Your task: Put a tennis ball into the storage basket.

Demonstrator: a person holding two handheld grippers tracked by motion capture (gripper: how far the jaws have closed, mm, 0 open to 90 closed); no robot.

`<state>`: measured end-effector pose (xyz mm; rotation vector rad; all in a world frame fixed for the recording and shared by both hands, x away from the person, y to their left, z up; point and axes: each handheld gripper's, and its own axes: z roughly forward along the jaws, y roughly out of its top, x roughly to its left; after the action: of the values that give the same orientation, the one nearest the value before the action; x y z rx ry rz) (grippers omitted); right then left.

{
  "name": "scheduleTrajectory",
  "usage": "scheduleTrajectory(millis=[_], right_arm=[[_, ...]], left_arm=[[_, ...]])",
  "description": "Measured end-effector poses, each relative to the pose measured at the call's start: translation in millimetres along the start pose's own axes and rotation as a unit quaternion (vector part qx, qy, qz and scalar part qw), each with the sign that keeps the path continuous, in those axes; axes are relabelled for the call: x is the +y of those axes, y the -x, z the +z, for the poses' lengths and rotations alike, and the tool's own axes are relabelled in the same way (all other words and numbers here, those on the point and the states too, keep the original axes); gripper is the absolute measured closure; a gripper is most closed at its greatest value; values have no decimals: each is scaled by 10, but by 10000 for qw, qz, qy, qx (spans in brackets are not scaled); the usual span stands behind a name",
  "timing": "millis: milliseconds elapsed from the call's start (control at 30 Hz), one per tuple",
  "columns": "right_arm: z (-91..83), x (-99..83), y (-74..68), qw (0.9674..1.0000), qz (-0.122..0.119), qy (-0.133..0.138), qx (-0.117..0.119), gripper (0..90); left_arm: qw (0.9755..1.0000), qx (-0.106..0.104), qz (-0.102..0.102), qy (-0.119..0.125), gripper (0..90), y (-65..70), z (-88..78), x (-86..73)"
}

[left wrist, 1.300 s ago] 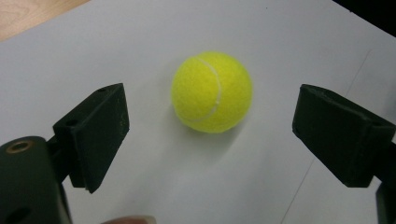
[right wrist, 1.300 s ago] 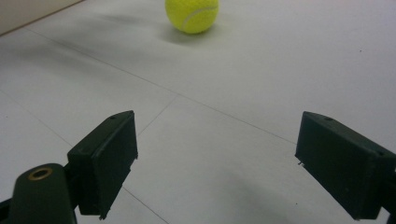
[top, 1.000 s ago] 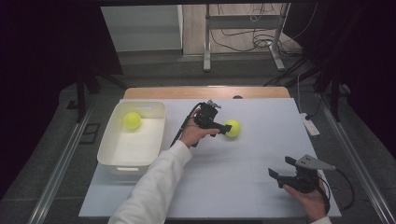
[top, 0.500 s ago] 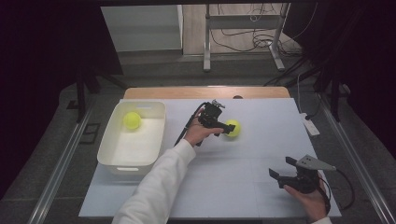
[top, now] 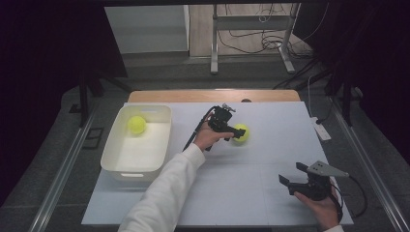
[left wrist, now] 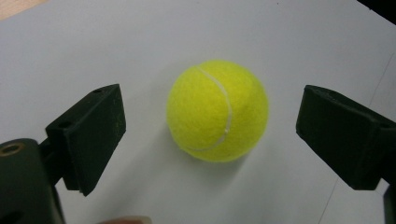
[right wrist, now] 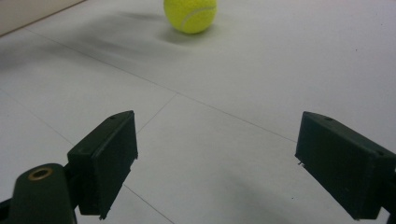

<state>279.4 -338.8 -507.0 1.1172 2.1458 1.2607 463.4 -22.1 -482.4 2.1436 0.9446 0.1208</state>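
Observation:
A yellow tennis ball (top: 241,133) lies on the white table (top: 270,150), a little beyond its middle. My left gripper (top: 237,131) reaches it from the left. In the left gripper view the ball (left wrist: 217,110) sits between the two black jaws of the left gripper (left wrist: 211,126), with a gap on each side. The jaws have just been opening and nothing presses on the ball. My right gripper (top: 291,174) is held open near the front right of the table with nothing between its fingers. In the right gripper view the right gripper (right wrist: 215,163) points toward the far-off ball (right wrist: 190,14).
A white tub (top: 110,147) stands at the table's left, with a second tennis ball (top: 137,124) in its far end. A wooden strip (top: 208,95) runs along the far edge. A white power strip (top: 321,130) lies off the right edge.
The left hand has edged slightly right, toward the ball. The ball on the table, the ball in the tub and the right gripper have kept their places.

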Motion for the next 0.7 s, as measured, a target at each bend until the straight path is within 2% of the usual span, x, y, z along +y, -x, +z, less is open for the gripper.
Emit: scheduleTrajectory(millis=[700], right_arm=[[10, -7, -4, 10000, -27, -30, 13, 130]], left_arm=[[9998, -63, -47, -203, 89, 14, 238, 18]])
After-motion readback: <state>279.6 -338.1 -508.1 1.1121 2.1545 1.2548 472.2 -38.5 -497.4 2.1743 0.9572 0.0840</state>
